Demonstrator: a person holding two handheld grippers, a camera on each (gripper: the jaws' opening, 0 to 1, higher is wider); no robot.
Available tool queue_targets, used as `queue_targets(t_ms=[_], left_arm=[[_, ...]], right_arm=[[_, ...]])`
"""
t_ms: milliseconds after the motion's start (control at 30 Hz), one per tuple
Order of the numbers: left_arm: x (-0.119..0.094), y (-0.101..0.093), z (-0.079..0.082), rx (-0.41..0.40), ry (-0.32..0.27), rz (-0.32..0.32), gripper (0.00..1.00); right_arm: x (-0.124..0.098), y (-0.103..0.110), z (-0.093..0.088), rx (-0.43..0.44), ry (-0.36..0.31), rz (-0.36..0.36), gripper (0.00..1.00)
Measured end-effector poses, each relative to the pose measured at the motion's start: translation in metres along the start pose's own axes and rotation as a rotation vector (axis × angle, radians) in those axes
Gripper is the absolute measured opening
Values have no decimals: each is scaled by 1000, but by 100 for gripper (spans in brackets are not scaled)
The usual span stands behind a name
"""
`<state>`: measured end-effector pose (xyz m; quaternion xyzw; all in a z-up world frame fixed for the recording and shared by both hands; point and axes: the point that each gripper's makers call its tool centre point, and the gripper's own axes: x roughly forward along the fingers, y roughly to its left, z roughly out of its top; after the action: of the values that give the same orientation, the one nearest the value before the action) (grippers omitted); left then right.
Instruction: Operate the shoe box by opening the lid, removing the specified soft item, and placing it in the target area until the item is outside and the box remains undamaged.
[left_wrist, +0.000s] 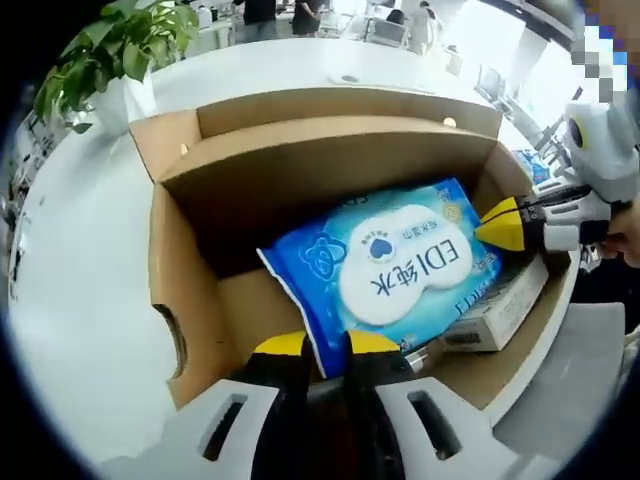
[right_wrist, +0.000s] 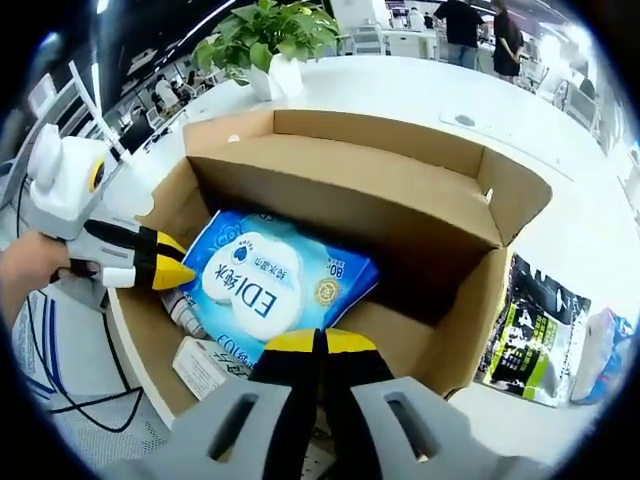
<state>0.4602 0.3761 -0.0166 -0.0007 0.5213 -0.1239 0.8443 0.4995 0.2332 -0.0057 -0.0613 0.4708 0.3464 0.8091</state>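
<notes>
Both jaws pinch opposite edges of the wipes pack (left_wrist: 395, 265) (inside box (left_wrist: 190, 290))

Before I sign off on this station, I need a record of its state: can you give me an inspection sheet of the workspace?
Surface: white table, box near its edge.
Job's things: cardboard box open, flaps up; blue wipes pack inside, tilted.
Clutter: white carton under the pack; black-and-green packet on the table beside the box.
Grippers: left hand-held gripper closed on the pack's near edge; right hand-held gripper shut at the pack's opposite edge, grip unclear.
Cables: dark cables hang beyond the table edge.
Surroundings: potted plant behind the box; people standing far off.
</notes>
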Motion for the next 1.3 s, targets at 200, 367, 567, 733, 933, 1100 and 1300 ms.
queue_targets(t_ms=[200,367,567,733,933,1100,1300], left_arm=[[2,-3,0,-51,-4,-24,3],[4,-2,-2,-111,2,-28,0],[5,-2,-3,-152,4,-36,0],[6,-2,-4,-130,14,-26,0],[7,-3,-4,-111,19,-25,0],[7,-2,-4,-118,24,-36,0],[7,-3,-4,-115,25,-37,0]], right_arm=[[0,1,-2,-6,12,-5,0],[1,2,-3,-38,17,-3,1],[1,13,-3,-46,26,54,13],[3,14,-6,-128,60,50,15],[9,12,-11,-202,106,17,16],[13,10,-12,-218,121,-1,16],[13,8,-12,-130,95,5,9]])
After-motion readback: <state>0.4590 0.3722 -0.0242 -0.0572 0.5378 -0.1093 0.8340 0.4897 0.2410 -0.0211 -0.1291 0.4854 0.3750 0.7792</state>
